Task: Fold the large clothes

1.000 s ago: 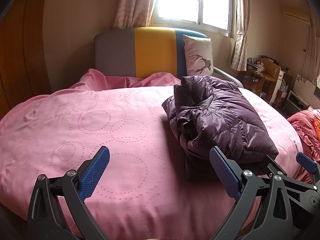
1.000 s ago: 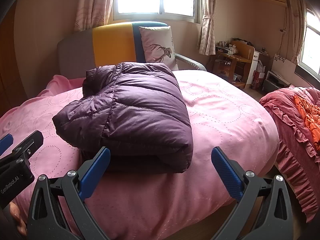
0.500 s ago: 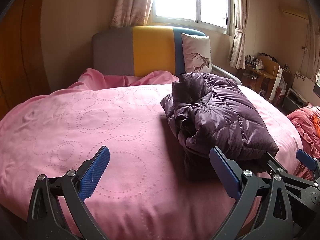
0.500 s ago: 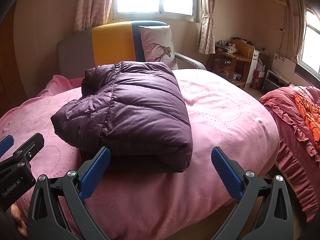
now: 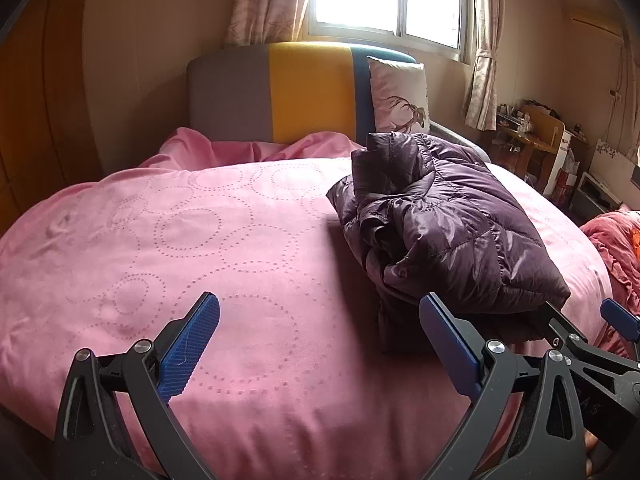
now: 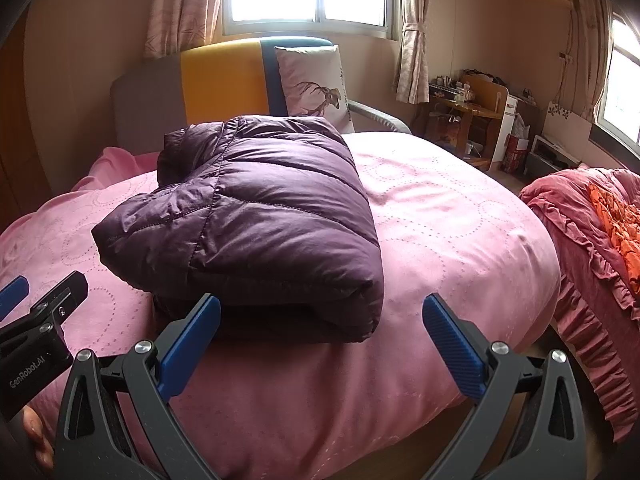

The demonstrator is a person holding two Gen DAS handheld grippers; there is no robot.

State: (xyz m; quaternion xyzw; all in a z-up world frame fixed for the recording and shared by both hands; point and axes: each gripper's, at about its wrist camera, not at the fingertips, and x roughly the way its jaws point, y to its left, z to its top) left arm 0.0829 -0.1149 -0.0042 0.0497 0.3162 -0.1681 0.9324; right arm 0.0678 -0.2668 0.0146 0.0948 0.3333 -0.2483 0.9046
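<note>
Your left gripper (image 5: 320, 344) and right gripper (image 6: 322, 344) hang spread and empty, since the purple jacket (image 6: 256, 216) on the bed (image 6: 460, 224) looks, apparently, fully folded.

Bed (image 6: 460, 240) covered by a pink quilt (image 5: 180, 240) stitched with dotted circle patterns; the quilt surface is mostly smooth, bunching into loose folds at 12 o'clock against the headboard (image 5: 304, 92), which is panelled grey, yellow and blue. A folded dark purple puffer jacket (image 6: 256, 216) lies directly on the quilt, toward 2 o'clock in the left wrist view and near centre in the right wrist view, its rounded fold facing the near edge of the bed. A pale pillow (image 6: 316, 84) printed with a deer stands upright against the headboard at 12 o'clock, behind the jacket.
</note>
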